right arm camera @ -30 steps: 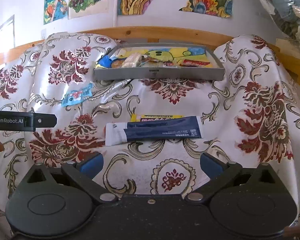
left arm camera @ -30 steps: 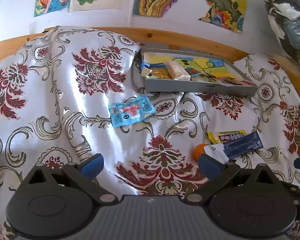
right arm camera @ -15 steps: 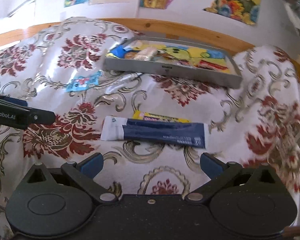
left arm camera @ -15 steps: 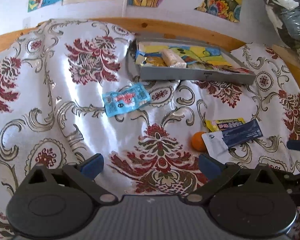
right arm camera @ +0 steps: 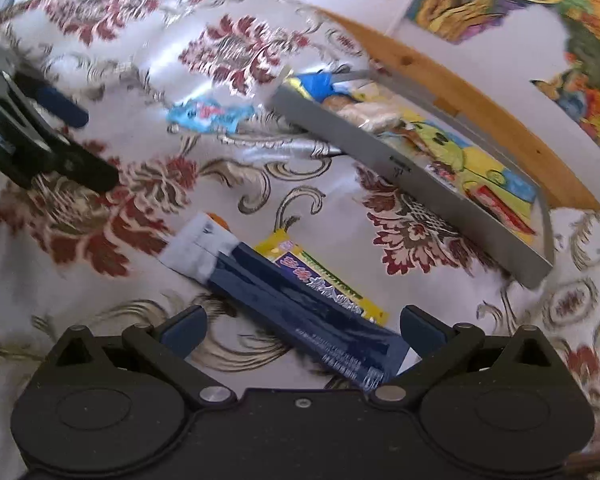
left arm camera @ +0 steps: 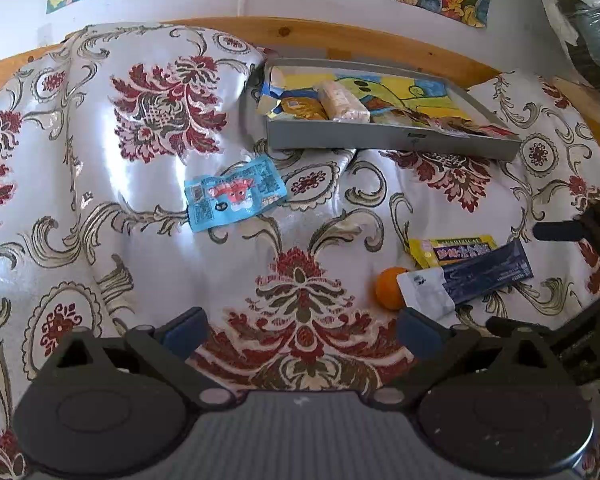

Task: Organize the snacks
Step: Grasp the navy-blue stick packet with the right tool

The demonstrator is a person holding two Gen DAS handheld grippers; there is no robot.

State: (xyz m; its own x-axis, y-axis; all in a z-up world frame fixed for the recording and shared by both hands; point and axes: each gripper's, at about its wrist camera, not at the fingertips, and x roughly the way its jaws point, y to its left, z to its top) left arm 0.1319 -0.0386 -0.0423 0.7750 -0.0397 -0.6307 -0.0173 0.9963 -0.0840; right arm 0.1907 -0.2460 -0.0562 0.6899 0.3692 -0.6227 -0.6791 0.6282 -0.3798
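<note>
the right gripper [right arm camera: 302, 330], jaws spread and empty, hangs just over the near end of the blue bar [right arm camera: 300, 308], whose long axis runs diagonally up-left between its fingers, well short of the tray [right arm camera: 400, 168]; the left gripper [left arm camera: 298, 326], also spread, sits farther off.

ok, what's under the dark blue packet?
The dark blue packet overlaps a yellow packet along its far edge, and its white end covers part of an orange ball. Whatever lies directly beneath its middle is hidden.
</note>
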